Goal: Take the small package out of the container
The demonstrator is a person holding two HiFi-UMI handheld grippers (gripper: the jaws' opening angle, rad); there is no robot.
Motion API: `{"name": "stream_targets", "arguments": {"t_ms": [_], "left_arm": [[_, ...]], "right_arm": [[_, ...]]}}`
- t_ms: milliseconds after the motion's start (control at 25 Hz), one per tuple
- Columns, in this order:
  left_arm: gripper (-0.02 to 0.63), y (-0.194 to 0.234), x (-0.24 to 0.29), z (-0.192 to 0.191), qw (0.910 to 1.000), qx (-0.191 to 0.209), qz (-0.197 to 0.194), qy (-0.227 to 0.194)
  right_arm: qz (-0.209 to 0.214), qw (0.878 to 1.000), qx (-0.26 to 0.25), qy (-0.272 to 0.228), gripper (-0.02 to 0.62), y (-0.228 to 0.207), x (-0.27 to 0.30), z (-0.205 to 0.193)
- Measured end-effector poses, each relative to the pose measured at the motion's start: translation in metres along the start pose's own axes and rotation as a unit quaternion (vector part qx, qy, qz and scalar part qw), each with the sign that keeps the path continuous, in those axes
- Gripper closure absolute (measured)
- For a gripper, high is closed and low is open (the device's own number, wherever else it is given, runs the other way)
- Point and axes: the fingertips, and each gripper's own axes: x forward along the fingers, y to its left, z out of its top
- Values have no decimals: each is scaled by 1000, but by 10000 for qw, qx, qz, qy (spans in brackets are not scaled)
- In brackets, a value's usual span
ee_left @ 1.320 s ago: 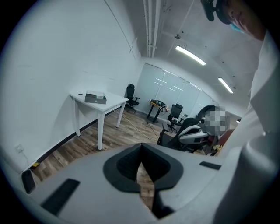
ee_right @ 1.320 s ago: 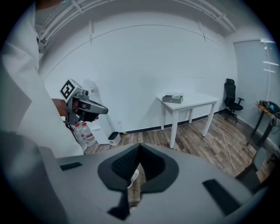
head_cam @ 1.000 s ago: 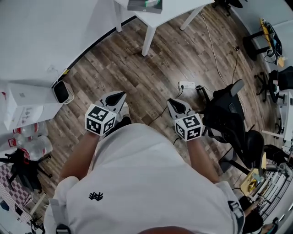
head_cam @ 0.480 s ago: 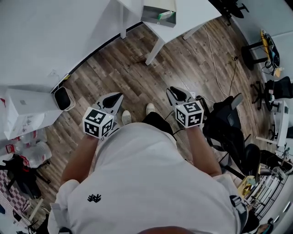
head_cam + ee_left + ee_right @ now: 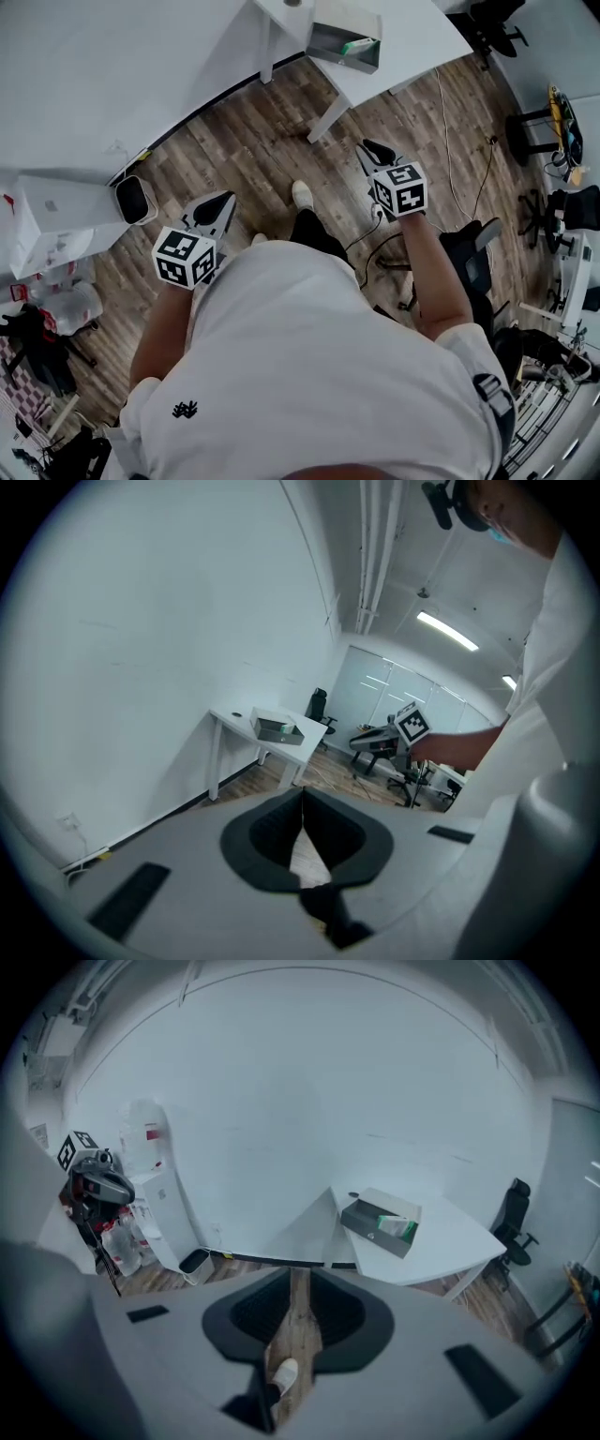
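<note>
The container point(image 5: 345, 37), an open grey box, stands on the white table point(image 5: 412, 42) at the top of the head view. A small green and white package point(image 5: 361, 45) lies inside it. My right gripper point(image 5: 367, 146) is held out over the wooden floor short of the table, well away from the box. In the right gripper view its jaws point(image 5: 299, 1283) stand a little apart with nothing between them, and the container point(image 5: 380, 1222) with the package point(image 5: 397, 1228) lies ahead. My left gripper point(image 5: 225, 197) hangs further back. Its tips point(image 5: 302, 797) touch and hold nothing.
A black office chair point(image 5: 469, 253) and cables with a power strip lie to the right. White boxes point(image 5: 47, 220), a small black and white bin point(image 5: 134, 199) and water bottles stand along the left wall. The person's shoe point(image 5: 302, 194) is on the floor between the grippers.
The person has stepped toward the table, so the table and container sit lower in the head view. The right gripper has moved forward and up. The left gripper has dropped back.
</note>
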Motion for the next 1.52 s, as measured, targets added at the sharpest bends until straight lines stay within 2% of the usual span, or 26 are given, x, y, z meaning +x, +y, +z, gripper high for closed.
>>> {"name": "stream_targets", "arguments": {"t_ms": [200,360,600,800,1200,1400,1520], "left_arm": [[598,21,20,16,9989,-198,414,21],[598,24,53,45,9982,-192,564,-29],[598,23,96,86,9962,-319,798,-156],[598,23,121,101,9937,-413,1035,-135],[598,26,147,112,9859,-657,1531,-174],[598,27,147,115,9808,-722,1797,-220],[598,29,144,114,9773,-769,1962,-224]], "right_arm": [[210,9991,-356,-43,526,-51,38,24],[368,9949,-941,-17,528,-95,66,42],[659,9810,-1812,203,503,-152,110,52],[854,9663,-2400,365,477,-193,149,58],[1219,9264,-3512,597,446,-230,214,77],[1402,9031,-3995,719,431,-234,242,79],[1545,8836,-4342,825,411,-233,255,77]]}}
